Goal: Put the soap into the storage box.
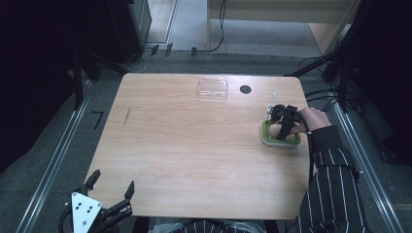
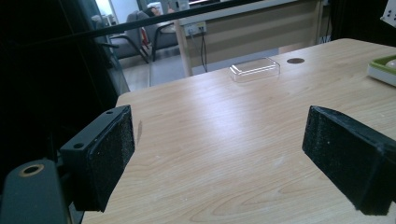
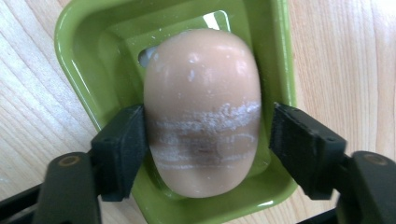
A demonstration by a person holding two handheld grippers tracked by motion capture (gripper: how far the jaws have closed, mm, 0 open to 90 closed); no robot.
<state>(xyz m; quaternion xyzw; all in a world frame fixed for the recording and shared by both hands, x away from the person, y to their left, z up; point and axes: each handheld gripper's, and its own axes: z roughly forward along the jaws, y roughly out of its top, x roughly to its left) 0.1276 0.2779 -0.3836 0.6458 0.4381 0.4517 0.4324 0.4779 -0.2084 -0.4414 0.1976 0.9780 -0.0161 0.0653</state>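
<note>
Green plastic soap dish [image 3: 88, 60] is sitting near the right edge of the wooden table [image 1: 194, 155], and one peach-coloured soap bar [image 3: 203, 112] is lying in it. Right gripper [image 3: 203, 147] is reaching straight down over the dish with its jaws straddling the bar: the left pad is pressing against the bar's side, while the right pad is standing just off the other side with a sliver of gap, so the bar is bracketed, not yet clamped. In the high view the right gripper [image 1: 283, 124] is sitting over the dish. Left gripper [image 1: 112, 191] is hovering at the table's near left corner, jaws spread wide and gripping nothing; black foam pads [image 2: 112, 149] are facing bare wood. Count: one dish, one bar, one clear plastic lid [image 1: 213, 89] lying near the far edge, one dark round hole [image 1: 245, 89] beside it.
</note>
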